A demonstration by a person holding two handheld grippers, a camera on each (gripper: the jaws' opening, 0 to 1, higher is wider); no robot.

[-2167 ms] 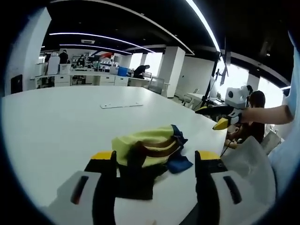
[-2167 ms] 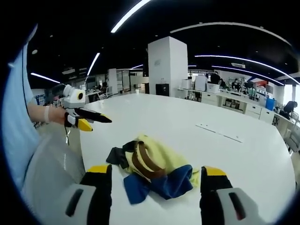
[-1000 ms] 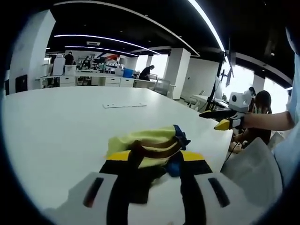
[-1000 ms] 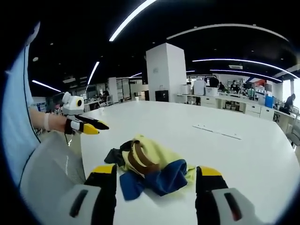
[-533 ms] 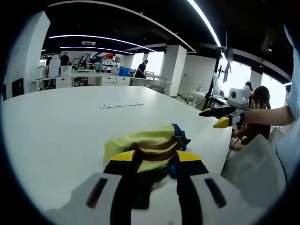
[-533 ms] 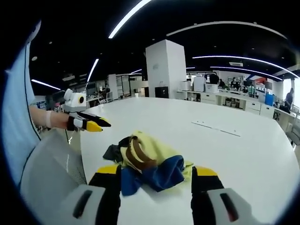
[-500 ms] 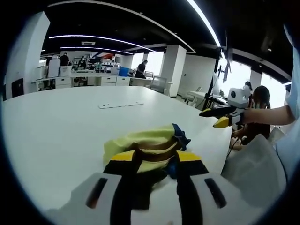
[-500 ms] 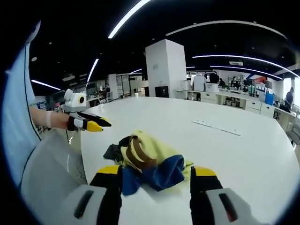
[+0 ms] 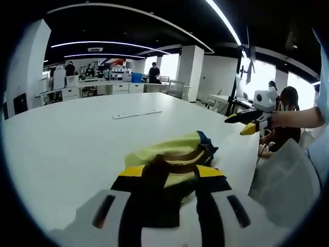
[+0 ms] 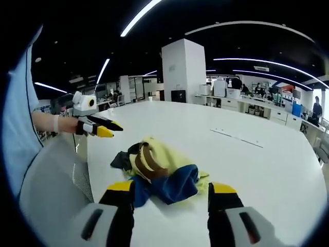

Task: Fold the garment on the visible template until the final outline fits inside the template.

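My left claw (image 9: pixel 167 177) sits low over the white table (image 9: pixel 61 139), its yellow-tipped jaws drawn in on either side of the near edge of the garment (image 9: pixel 172 154). Dark fabric lies between them, and I read the claw as clenched on the garment. The garment itself is a crumpled heap of yellow cloth with brown bands, a dark patch and a blue part, resting on the table near its edge.

From my right claw (image 10: pixel 172 193), the same garment (image 10: pixel 157 167) lies just ahead of the jaws, the blue part nearest, the brown bands on top, and a dark flap toward the left. The jaws of this claw stand apart, released, with the cloth's near edge between their tips; I cannot tell whether they touch it.

A thin pale strip (image 9: pixel 136 114) lies flat on the table well beyond the garment, also seen at (image 10: pixel 239 137).

Office desks, a white pillar (image 10: pixel 182 72) and ceiling light lines stand behind. A seated person (image 9: pixel 288 116) is at the far right of the left gripper view.
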